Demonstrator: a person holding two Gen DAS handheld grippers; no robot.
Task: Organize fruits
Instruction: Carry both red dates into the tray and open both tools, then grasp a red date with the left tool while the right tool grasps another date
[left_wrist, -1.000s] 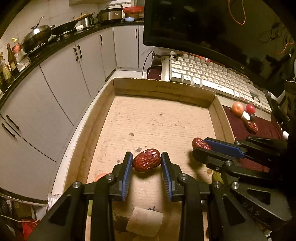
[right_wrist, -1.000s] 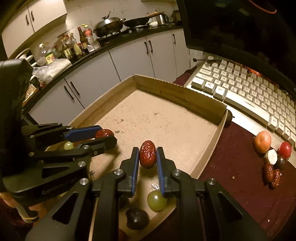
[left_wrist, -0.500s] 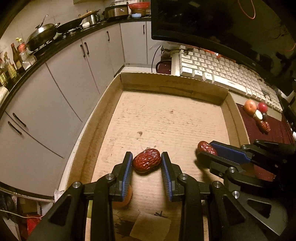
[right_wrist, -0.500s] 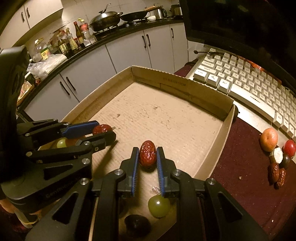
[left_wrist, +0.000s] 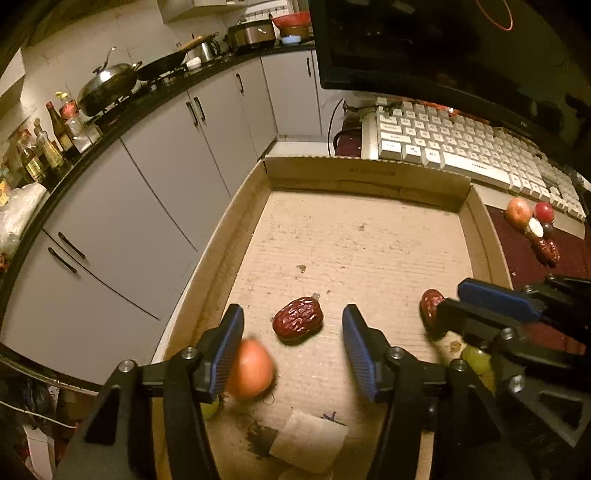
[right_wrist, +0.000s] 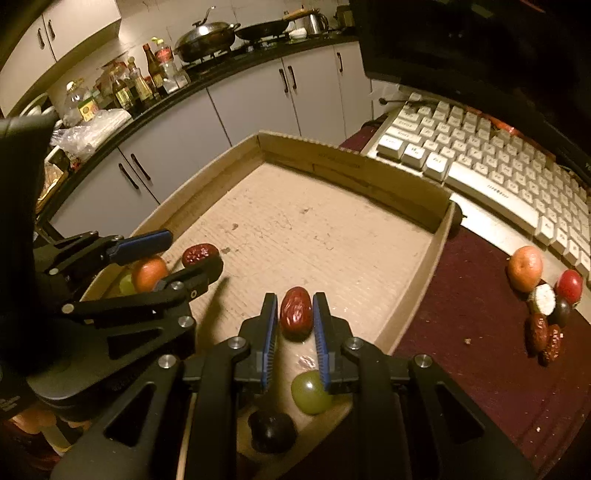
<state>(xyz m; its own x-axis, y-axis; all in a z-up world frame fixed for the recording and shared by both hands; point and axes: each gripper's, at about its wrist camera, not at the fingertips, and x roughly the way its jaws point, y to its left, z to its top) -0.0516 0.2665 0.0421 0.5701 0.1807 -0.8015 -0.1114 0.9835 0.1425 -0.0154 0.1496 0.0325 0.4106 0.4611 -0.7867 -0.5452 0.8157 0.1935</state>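
Two red dates (right_wrist: 295, 313) in cardboard tray (right_wrist: 354, 168)

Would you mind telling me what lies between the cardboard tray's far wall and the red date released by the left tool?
Only bare tray floor separates the date from the far wall, seen in the left wrist view.

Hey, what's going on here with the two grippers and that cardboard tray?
A person is sorting fruit into a cardboard tray with two handheld grippers. The left gripper has just been opening, and its red date now lies free on the tray floor between the spread jaws. The right gripper is shut on a second red date over the tray. More fruit waits on the dark red mat beside the keyboard.
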